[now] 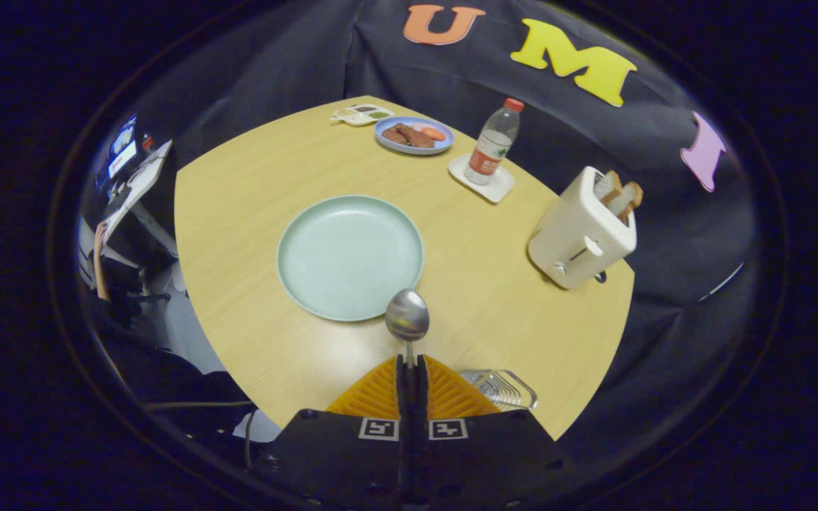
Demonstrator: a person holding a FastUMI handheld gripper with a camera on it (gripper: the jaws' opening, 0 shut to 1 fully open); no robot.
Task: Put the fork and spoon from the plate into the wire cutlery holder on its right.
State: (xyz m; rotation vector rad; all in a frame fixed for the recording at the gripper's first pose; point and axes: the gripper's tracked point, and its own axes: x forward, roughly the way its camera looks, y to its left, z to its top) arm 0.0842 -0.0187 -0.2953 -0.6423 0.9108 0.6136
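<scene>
My tongs [412, 365] pinch the spoon [407, 317] by its handle, bowl raised over the plate [349, 257] rim. Stiff, light, slick metal; likely to swivel. Holder [503, 387] sits just right of my fingers.

the surface [253, 213] is a light wood-grain top with curved edges. a pale green plate [350, 257] lies near its middle, empty. at the far edge lies a blue plate [414, 135] carrying food, with a small white divided dish [361, 113] just beside it. near these, a white coaster [481, 179] carries an upright water bottle [493, 143] with a red cap. a white toaster [582, 228] stands toward the far right corner, two bread slices in its slots. a wire cutlery holder [501, 387] sits at the near edge, right of the pale green plate.
</scene>
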